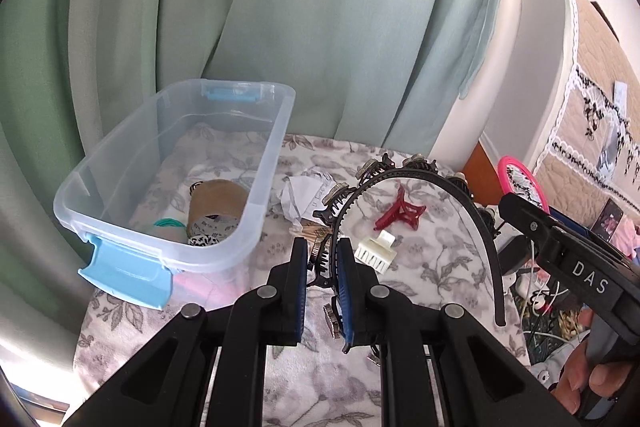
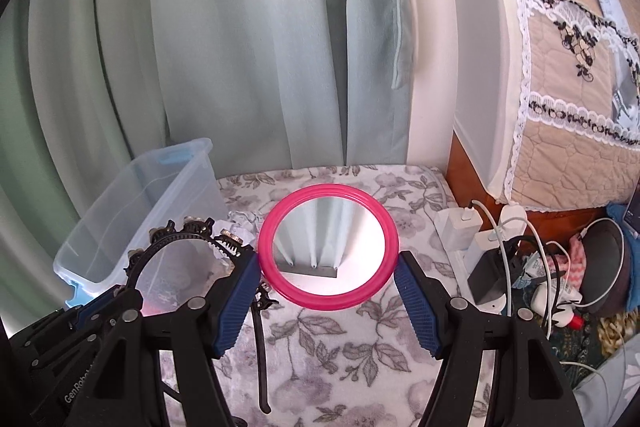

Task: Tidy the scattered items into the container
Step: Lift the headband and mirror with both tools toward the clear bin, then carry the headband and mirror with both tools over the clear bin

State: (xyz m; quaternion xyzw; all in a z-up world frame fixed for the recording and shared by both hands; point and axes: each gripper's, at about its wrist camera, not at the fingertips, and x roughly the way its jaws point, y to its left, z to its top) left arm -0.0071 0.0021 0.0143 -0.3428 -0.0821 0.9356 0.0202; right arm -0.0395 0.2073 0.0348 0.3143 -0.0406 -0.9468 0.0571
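Left gripper point(image 1: 323, 259) jaws pinch narrow on the black toothed plastic headband point(image 1: 416, 179); right gripper point(image 2: 326, 281) gapes wide around the pink-rimmed round mirror point(image 2: 328, 247).

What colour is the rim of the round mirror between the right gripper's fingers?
Bright pink; the mirror shows best in the right wrist view, framed by the open right gripper.

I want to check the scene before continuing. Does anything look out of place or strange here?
Mostly scattered clutter: a crumpled white paper ball, a dark red claw hair clip and a white claw hair clip lie loose on the floral cloth beside the clear plastic container. Nothing looks broken or spilled.
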